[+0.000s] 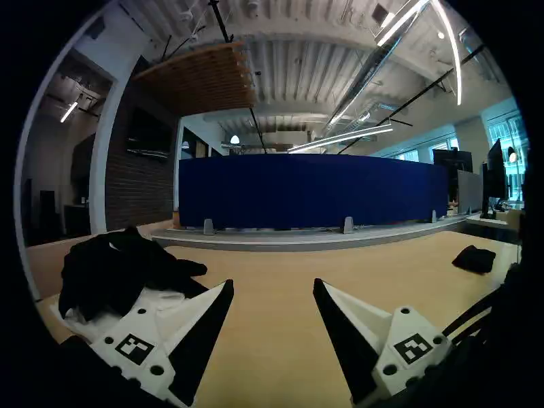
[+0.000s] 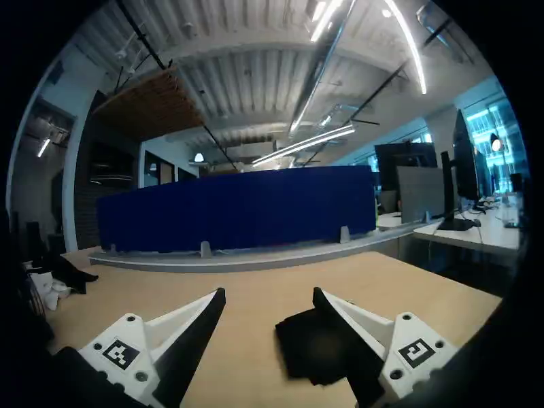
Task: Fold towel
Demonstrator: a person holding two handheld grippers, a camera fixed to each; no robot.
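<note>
Black towel point(image 2: 299, 348) flat on table point(image 2: 435, 289), right gripper point(image 2: 268, 292) spread

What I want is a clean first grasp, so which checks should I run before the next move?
1. Left hand-held gripper open and empty: ok.
2. Right hand-held gripper open and empty: ok.
3. Black-and-white cloth pile lies on the table to the left of the left fingers, not touched: ok.
4. Folded black cloth lies flat, partly hidden by one right finger: ok.
5. Which piece in the pile is the towel: cannot tell.
6. Bare table ahead for folding: ok.
</note>
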